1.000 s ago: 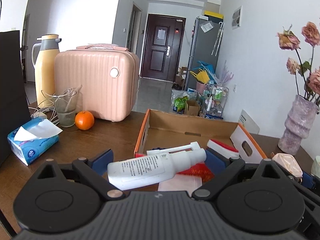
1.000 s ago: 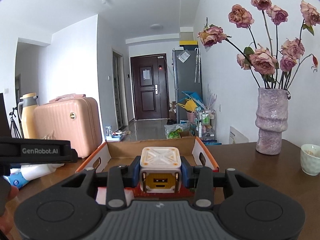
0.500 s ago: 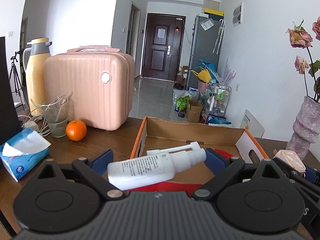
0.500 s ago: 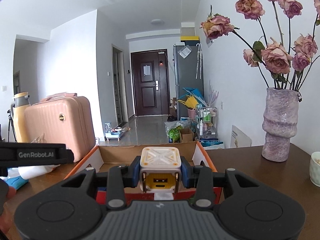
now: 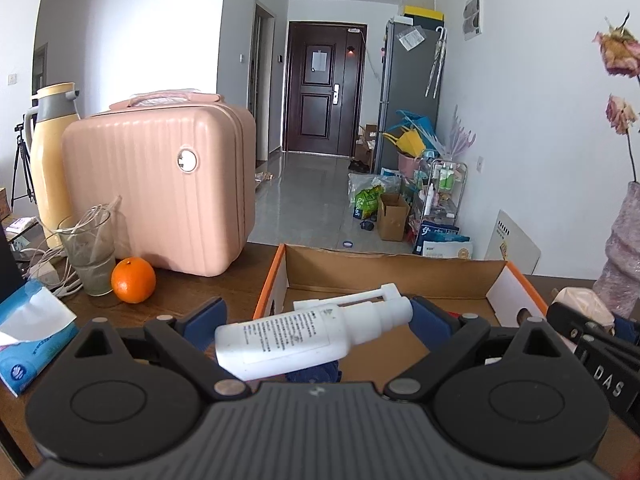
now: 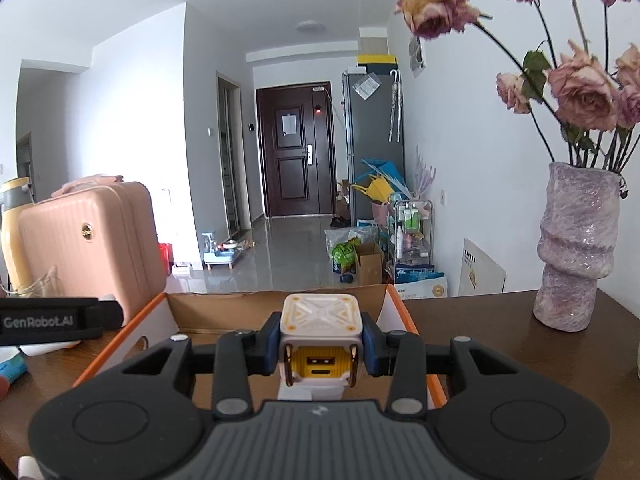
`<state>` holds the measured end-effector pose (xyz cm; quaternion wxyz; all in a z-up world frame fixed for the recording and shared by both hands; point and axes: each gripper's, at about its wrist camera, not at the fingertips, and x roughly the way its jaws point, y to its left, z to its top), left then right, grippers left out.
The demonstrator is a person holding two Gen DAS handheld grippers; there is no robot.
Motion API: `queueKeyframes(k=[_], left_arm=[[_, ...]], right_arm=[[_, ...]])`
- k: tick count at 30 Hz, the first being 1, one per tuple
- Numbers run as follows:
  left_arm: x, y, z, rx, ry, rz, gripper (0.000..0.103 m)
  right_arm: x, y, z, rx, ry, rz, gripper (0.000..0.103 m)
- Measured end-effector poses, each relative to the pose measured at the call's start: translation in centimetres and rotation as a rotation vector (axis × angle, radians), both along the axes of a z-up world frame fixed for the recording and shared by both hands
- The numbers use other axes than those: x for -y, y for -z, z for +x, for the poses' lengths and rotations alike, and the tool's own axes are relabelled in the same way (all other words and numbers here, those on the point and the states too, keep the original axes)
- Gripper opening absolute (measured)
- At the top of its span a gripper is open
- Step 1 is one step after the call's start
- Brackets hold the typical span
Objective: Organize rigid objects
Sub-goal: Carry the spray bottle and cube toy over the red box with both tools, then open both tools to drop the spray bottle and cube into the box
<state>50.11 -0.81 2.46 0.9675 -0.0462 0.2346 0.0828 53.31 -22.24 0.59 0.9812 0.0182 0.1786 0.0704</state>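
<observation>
While each tool [image 5: 316, 316] [image 6: 322, 340] grips a spray bottle [image 5: 304, 336] or cube [image 6: 320, 332], a suitcase [image 5: 160, 184] flanks the box [image 5: 392, 268].

Bright, even daylight filled both views, white walls [image 6: 132, 128] ran near washed out, the hallway floor [image 5: 308, 200] showed soft glare, fisheye bending curved the edges, dark vignette sat at the corners, focus stayed sharp.

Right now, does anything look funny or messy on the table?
Yes. White cords are stuffed into the drinking glass and spill out beside the orange. The roses in the vase look dried and droopy.
</observation>
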Motion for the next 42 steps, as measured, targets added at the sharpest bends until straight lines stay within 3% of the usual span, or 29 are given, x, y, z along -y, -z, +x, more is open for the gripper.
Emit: queueKeyframes(k=[22,33,35,37,42], left_arm=[[0.4,2.6,6.6,-0.078,0.012,0.067,0.098],[0.2,3.8,7.7,-0.125,0.018,0.076,0.099],[0.2,3.9,7.7,-0.127,0.018,0.069,0.102],[0.0,3.9,7.8,-0.133,0.010,0.066,0.103],[-0.7,4.1,8.2,-0.154,-0.015,0.048,0.103]], right_arm=[[0.4,2.0,7.6,-0.114,-0.017,-0.026,0.038],[0.3,2.5,8.2,-0.136,-0.026,-0.020,0.038],[0.6,2.4,8.1,-0.136,-0.022,-0.016,0.045],[1.0,2.3,8.0,-0.134,-0.011,-0.007,0.072],[0.9,2.3,7.8,-0.128,0.006,-0.018,0.093]])
